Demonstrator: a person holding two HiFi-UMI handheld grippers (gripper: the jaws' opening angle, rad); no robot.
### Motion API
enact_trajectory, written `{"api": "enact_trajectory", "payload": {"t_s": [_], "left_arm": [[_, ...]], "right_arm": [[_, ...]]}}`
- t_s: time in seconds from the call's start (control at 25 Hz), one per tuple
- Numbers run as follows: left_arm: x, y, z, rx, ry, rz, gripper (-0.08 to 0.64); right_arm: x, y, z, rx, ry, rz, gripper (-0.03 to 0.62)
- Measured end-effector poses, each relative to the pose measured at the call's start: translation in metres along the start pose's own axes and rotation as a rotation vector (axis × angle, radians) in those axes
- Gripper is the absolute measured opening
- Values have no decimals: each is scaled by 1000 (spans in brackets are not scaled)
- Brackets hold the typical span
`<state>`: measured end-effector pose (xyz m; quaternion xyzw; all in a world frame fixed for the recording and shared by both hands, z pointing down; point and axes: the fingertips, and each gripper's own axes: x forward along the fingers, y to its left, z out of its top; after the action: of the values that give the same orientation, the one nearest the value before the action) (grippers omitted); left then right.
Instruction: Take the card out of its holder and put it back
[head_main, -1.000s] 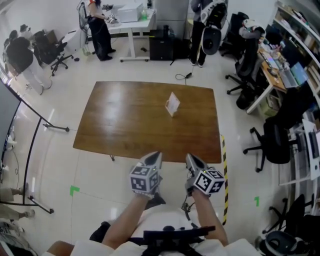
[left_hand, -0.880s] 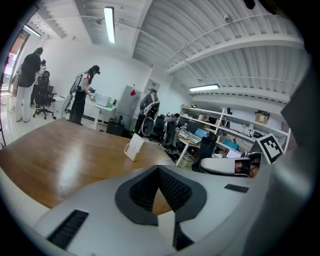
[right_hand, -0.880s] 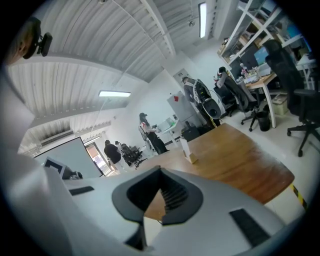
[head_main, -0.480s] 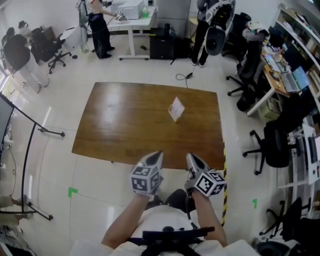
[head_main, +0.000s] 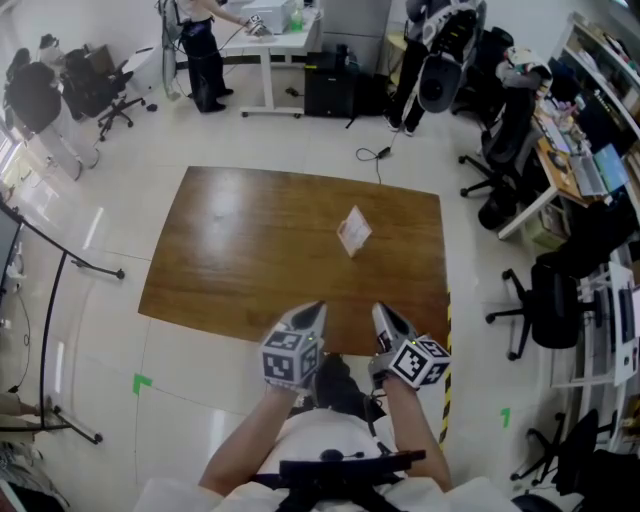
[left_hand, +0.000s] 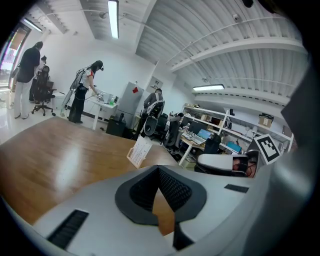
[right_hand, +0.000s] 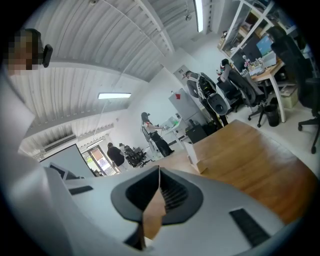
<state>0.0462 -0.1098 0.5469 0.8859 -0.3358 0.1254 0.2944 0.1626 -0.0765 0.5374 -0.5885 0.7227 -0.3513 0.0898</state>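
**White card (head_main: 354, 228) upright in its holder (head_main: 349, 246)**

It stands right of centre on the brown tabletop (head_main: 240, 250), at my one o'clock and well apart from both grippers. At six o'clock, over the near edge, my left gripper (head_main: 315, 308) is clenched and empty. My right gripper (head_main: 379, 310) has just been easing open, tips all but touching, nothing between.

Head view looks down; both gripper views face the card holder (head_main: 353, 231).

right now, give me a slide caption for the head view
A card in its holder stands on a wooden table in a busy open office.
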Motion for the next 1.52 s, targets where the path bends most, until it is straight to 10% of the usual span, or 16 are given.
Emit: {"api": "enact_trajectory", "payload": {"t_s": [0.56, 1.52], "left_arm": [[67, 23, 39, -20, -1, 34, -4], [135, 48, 55, -42, 69, 72, -5]], "right_arm": [[79, -54, 48, -67, 59, -26, 190], [207, -124, 57, -334, 248, -47, 213]]}}
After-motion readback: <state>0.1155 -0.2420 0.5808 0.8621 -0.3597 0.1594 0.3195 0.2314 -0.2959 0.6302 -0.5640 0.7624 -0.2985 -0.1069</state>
